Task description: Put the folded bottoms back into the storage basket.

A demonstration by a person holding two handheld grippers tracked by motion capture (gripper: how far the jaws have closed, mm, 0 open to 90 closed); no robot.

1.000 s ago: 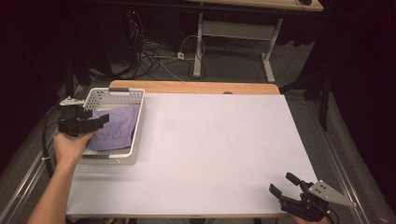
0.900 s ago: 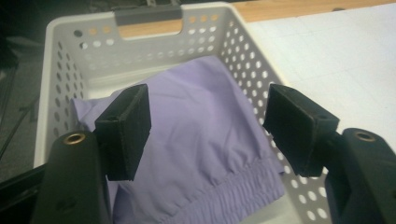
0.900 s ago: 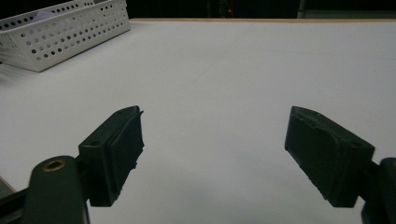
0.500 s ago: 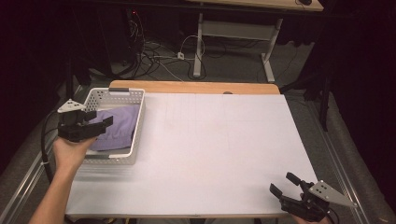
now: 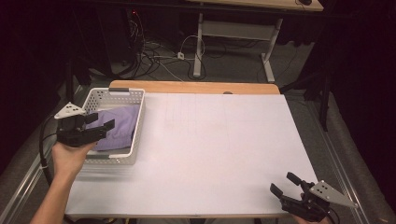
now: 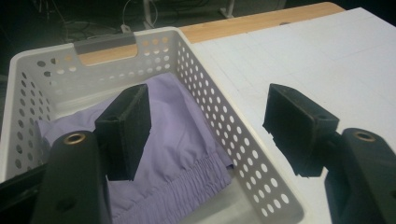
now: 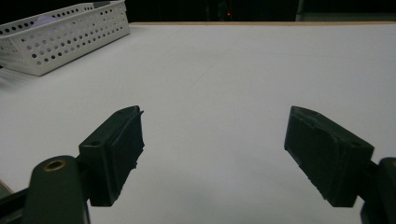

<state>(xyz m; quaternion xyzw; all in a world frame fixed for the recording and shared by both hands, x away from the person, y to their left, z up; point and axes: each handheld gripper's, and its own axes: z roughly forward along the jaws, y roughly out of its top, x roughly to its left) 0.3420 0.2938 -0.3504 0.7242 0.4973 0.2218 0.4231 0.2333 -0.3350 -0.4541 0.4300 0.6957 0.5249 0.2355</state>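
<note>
The left gripper (image 5: 100, 125), jaws wide and empty, hangs above the folded lilac fabric garment (image 6: 177, 154) in the white perforated plastic basket (image 6: 219, 109) beneath it. Soft, light and floppy, the garment probably grips best at its bunched elastic hem (image 6: 187, 189). The right gripper (image 5: 286, 185), far right, also stands wide and empty.

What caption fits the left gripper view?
Open tongs hover over purple cloth in a white basket.

Purple garment (image 6: 182, 154): near part hidden behind the left gripper (image 6: 205, 135) jaw and cut by the frame's bottom edge. White basket (image 7: 60, 37): far left of the right gripper (image 7: 212, 154), cropped at frame edge; contents barely visible.
</note>
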